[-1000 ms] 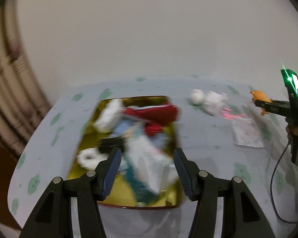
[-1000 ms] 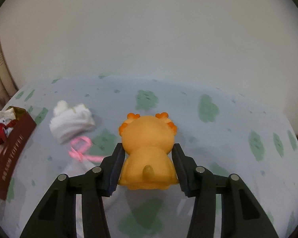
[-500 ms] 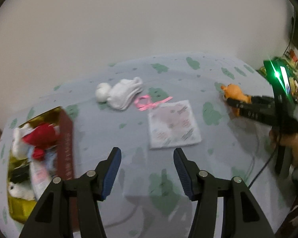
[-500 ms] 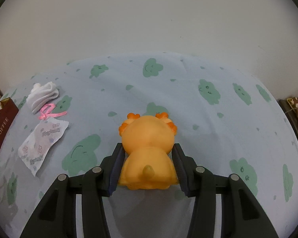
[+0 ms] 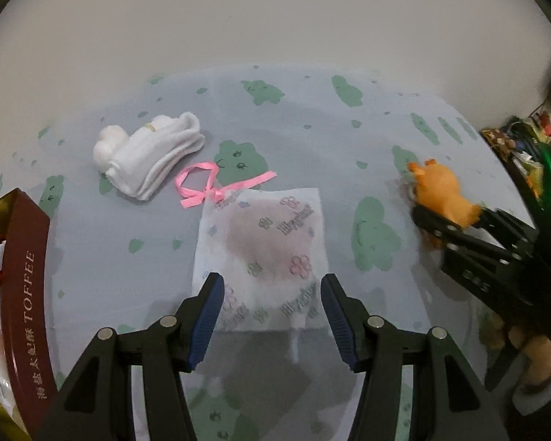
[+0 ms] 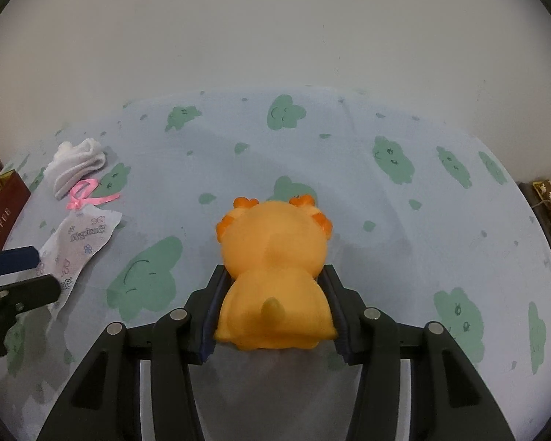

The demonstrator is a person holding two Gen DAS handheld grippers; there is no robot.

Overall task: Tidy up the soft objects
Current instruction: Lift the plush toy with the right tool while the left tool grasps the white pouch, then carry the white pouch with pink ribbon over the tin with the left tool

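Note:
My right gripper [image 6: 273,310] is shut on an orange soft toy animal [image 6: 273,257], seen from behind just above the blue cloud-print cloth. From the left wrist view the same toy [image 5: 440,187] shows at the right in that gripper [image 5: 446,217]. My left gripper [image 5: 272,308] stands open above the near edge of a white printed tissue pack [image 5: 264,253], nothing between its fingers. Beyond the pack lie a pink ribbon bow [image 5: 209,183] and folded white socks [image 5: 150,154]. The pack [image 6: 79,242], ribbon [image 6: 86,194] and socks [image 6: 77,163] also appear at the left of the right wrist view.
A dark red toffee tin [image 5: 22,294] with gold lining holds several soft items at the far left, also seen as the tin [image 6: 0,213]. Clutter sits past the table's right edge [image 5: 521,147]. A pale wall backs the table.
My left gripper swung right from over the tin to above the tissue pack and came lower. The right gripper moved right with the toy, then held still.

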